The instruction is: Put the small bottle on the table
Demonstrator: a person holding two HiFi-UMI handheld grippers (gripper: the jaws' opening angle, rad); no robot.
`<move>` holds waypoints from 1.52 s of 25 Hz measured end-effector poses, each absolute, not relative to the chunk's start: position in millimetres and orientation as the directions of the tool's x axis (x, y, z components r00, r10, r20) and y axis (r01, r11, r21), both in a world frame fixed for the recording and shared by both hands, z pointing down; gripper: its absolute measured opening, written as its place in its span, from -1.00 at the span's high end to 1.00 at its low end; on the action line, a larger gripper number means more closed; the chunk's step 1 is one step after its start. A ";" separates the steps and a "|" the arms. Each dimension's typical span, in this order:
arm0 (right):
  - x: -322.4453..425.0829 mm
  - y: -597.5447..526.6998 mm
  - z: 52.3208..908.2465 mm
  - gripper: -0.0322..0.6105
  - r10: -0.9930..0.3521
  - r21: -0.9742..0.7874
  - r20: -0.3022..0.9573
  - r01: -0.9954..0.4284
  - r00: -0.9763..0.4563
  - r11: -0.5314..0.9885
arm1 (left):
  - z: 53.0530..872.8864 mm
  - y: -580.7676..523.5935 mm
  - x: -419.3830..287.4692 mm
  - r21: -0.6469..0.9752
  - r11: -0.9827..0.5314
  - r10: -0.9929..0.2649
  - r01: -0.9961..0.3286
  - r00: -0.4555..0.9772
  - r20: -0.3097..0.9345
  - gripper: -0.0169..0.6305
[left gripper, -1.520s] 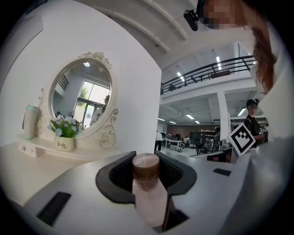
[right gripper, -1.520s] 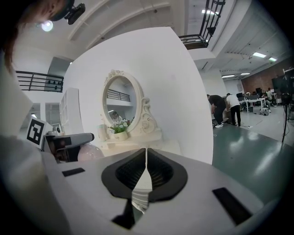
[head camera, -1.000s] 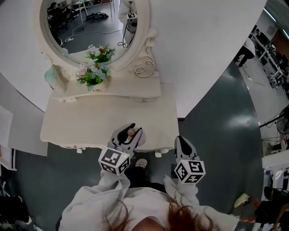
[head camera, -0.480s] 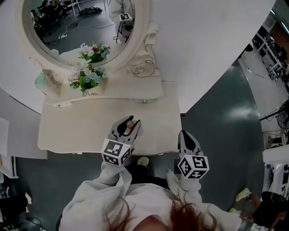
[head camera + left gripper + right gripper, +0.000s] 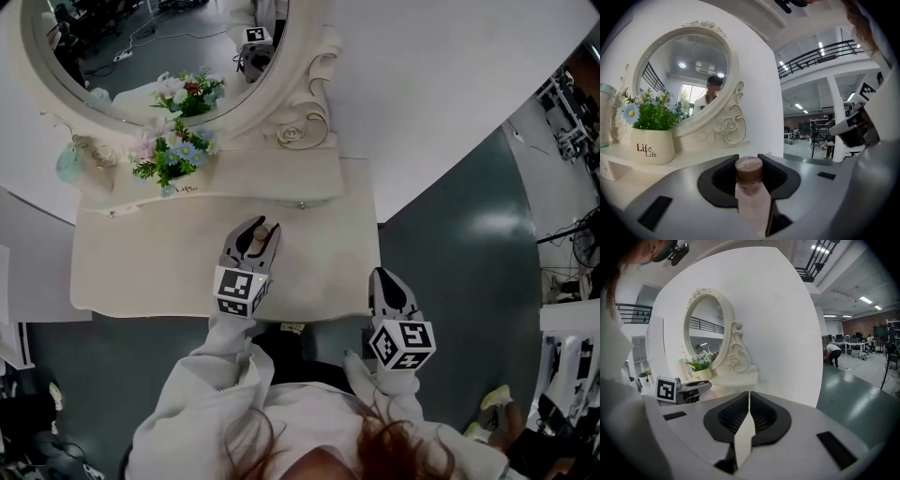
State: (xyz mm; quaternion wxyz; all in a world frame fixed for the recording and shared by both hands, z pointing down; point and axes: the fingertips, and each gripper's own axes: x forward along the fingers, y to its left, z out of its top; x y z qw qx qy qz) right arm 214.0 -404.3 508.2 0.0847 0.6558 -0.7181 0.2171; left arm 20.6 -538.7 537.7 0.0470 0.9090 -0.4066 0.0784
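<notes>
A small clear bottle point(image 5: 751, 190) with a brown cork-like cap sits between the jaws of my left gripper point(image 5: 749, 174), which is shut on it. In the head view the left gripper point(image 5: 255, 242) holds the small bottle point(image 5: 262, 232) over the cream dressing table point(image 5: 150, 262), near its middle. My right gripper point(image 5: 386, 289) hangs off the table's right front corner, above the floor. In the right gripper view its jaws point(image 5: 749, 414) are shut together with nothing between them.
A white flower pot point(image 5: 173, 161) with blue and white flowers stands on the raised back shelf, in front of an oval mirror point(image 5: 150, 47). A pale green bottle point(image 5: 67, 164) stands at the shelf's left end. Grey floor point(image 5: 469, 244) lies right of the table.
My left gripper has carried the small bottle forward from the table's front edge to over its middle, and lower. The right gripper has shifted slightly forward.
</notes>
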 end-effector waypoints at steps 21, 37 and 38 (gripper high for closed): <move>184.9 -415.5 531.3 0.79 -0.858 -0.214 0.472 -0.971 -0.202 0.111 | 585.3 -604.7 -2.2 -0.102 -0.532 -0.836 -0.841 0.502 0.221 0.53; 171.3 -425.4 526.6 0.79 -0.852 -0.215 0.456 -0.961 -0.258 0.176 | 589.5 -603.6 9.5 -0.094 -0.551 -0.817 -0.829 0.513 0.263 0.30; 170.7 -425.9 524.6 0.79 -0.854 -0.215 0.451 -0.960 -0.260 0.179 | 590.1 -602.0 11.8 -0.096 -0.554 -0.812 -0.827 0.512 0.279 0.15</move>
